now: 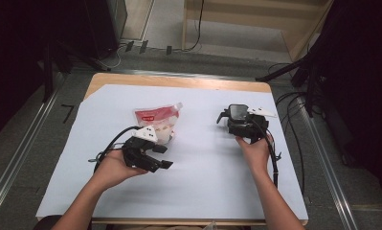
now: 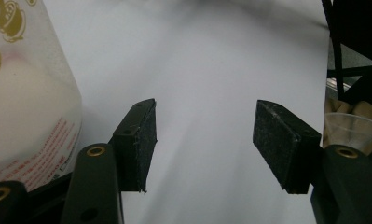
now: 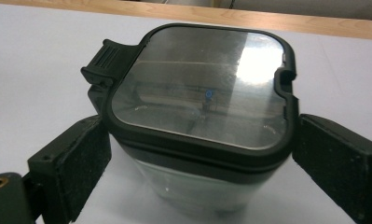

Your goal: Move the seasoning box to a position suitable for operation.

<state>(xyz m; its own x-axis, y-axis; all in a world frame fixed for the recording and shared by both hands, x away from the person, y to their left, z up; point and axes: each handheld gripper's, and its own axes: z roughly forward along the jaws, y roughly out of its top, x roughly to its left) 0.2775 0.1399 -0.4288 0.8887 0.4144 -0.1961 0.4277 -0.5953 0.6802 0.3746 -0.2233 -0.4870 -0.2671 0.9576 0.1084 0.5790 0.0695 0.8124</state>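
Observation:
A clear square container with a black-rimmed lid (image 1: 237,113) (image 3: 197,88) stands upright on the white sheet at the right. My right gripper (image 1: 239,125) (image 3: 200,163) straddles it, one pad close against each side; I see no squeeze, so it reads as open. A white and red spouted pouch (image 1: 156,121) (image 2: 25,116) lies flat at centre left. My left gripper (image 1: 165,157) (image 2: 204,140) rests just in front of the pouch, pointing right, open with nothing between its fingers.
A white sheet (image 1: 193,177) covers the wooden table (image 1: 179,81). A clear plastic cup (image 2: 351,128) shows at the right edge of the left gripper view. Cables (image 1: 294,124) trail off the table's right side. Dark stands and floor rails surround the table.

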